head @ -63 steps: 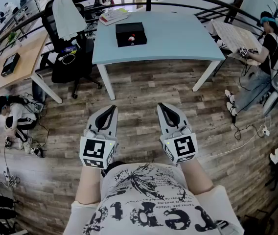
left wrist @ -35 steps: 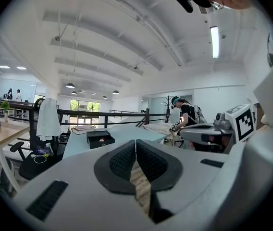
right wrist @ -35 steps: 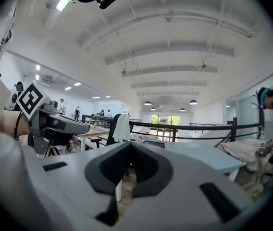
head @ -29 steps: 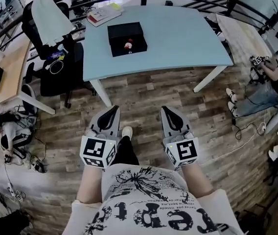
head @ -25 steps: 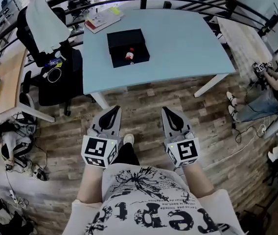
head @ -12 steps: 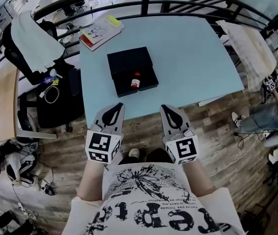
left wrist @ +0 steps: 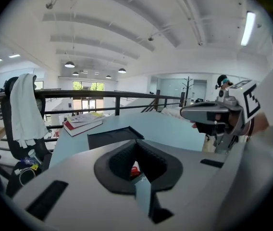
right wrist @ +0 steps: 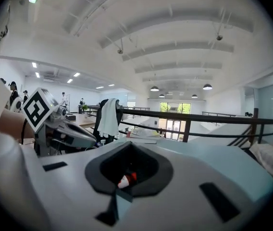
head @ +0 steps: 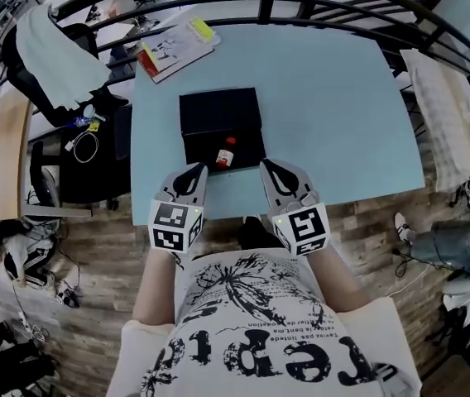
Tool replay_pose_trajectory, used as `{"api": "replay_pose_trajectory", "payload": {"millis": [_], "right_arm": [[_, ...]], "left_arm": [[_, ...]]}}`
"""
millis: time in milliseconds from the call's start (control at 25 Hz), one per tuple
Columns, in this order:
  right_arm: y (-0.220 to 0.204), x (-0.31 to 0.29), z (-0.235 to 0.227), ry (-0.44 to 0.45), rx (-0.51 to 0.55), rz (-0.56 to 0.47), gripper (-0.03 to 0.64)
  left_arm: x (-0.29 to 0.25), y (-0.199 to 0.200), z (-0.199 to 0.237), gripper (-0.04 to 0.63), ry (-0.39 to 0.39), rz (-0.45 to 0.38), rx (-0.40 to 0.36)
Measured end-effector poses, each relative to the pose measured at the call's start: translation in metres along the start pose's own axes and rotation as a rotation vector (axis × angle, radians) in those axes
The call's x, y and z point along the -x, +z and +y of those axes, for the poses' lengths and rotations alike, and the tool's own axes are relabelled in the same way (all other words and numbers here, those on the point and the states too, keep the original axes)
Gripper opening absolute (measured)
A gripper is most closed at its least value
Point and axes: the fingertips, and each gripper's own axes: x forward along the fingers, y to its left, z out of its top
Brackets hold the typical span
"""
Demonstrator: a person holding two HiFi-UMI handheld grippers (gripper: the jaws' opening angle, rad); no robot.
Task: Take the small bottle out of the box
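A small bottle (head: pixel 225 153) with a red cap lies in the open black box (head: pixel 218 116) on the light blue table (head: pixel 326 98). My left gripper (head: pixel 198 170) is shut and empty, its tip just left of the box's near end. My right gripper (head: pixel 266 166) is also shut and empty, just right of that end. In the left gripper view a bit of the bottle (left wrist: pixel 134 169) shows through the gap behind the shut jaws. The right gripper view shows the bottle (right wrist: pixel 126 179) the same way. Neither gripper touches the box or the bottle.
A stack of books (head: pixel 177 46) lies on the table's far left corner. An office chair draped with a white cloth (head: pixel 53 52) stands left of the table. A black railing (head: pixel 334 11) runs behind it. Wooden floor lies below the near edge.
The table has come much closer. Both grippers, earlier over the floor, now hang over the table's near edge on either side of the box. Their jaws stay shut.
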Motion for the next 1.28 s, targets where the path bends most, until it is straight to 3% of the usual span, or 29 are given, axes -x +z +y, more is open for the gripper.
{"api": "replay_pose_trajectory", "payload": {"millis": [200, 320, 440, 560, 840, 1040, 1280], "right_arm": [[-0.007, -0.031, -0.036, 0.154, 0.038, 0.032, 0.008], [-0.016, -0.042, -0.054, 0.205, 0.055, 0.043, 0.008], [-0.026, -0.05, -0.072, 0.23, 0.05, 0.046, 0.008], [-0.034, -0.059, -0.09, 0.24, 0.023, 0.053, 0.008], [-0.055, -0.072, -0.116, 0.256, -0.015, 0.09, 0.008], [-0.063, -0.084, -0.133, 0.248, -0.04, 0.108, 0.008], [-0.073, -0.088, -0.142, 0.241, -0.066, 0.139, 0.008]], "left_arm": [[-0.054, -0.02, 0.012, 0.021, 0.146, 0.154, 0.073], [-0.085, -0.037, 0.015, 0.023, 0.183, 0.25, 0.103], [-0.114, -0.056, 0.01, 0.025, 0.159, 0.344, 0.136], [-0.14, -0.072, 0.006, 0.117, 0.126, 0.433, 0.15], [-0.175, -0.108, 0.009, 0.221, 0.101, 0.627, 0.067], [-0.186, -0.131, 0.015, 0.242, 0.091, 0.73, 0.075], [-0.195, -0.145, 0.009, 0.253, 0.027, 0.828, 0.039]]}}
